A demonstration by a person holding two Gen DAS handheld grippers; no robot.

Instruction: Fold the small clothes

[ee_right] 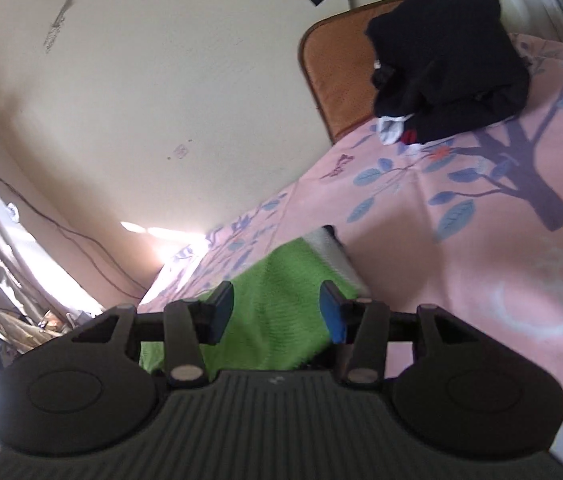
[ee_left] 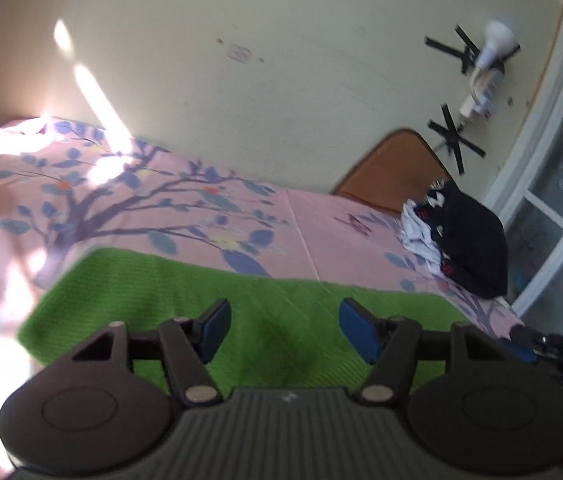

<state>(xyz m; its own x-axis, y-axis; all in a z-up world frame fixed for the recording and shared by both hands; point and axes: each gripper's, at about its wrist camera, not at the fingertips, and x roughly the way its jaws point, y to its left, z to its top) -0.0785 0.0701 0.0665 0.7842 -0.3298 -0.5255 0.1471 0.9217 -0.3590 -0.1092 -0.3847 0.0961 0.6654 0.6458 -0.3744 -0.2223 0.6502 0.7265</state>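
Presently on the bed: one green knit garment (ee_left: pixel 209 300), lying flat on the pink tree-print bedsheet (ee_left: pixel 321 224) near its front edge, its outline roughly rectangular and its surface smooth; in the right wrist view the same garment (ee_right: pixel 281 304) shows a white ribbed band (ee_right: pixel 333 256) at its far end. Whether it is one layer or already doubled over cannot be told from these views. Left gripper (ee_left: pixel 283 330): fingers apart, blue pads clear of each other, nothing between them, poised above the green cloth without pinching it. Right gripper (ee_right: pixel 277 312): fingers likewise apart and empty, over the garment's near end. Also present: a heap of dark and white clothes (ee_left: pixel 457 240), bunched and unsorted at the far corner of the bed beside the brown headboard (ee_left: pixel 389 172), well apart from the green piece. Wall behind: a lamp (ee_left: pixel 493 48) fixed with black tape. Status, by judgement: the green item looks laid out or part-folded and let go, so at most one piece is finished; the heap appears wholly undone, leaving most of the work outstanding.
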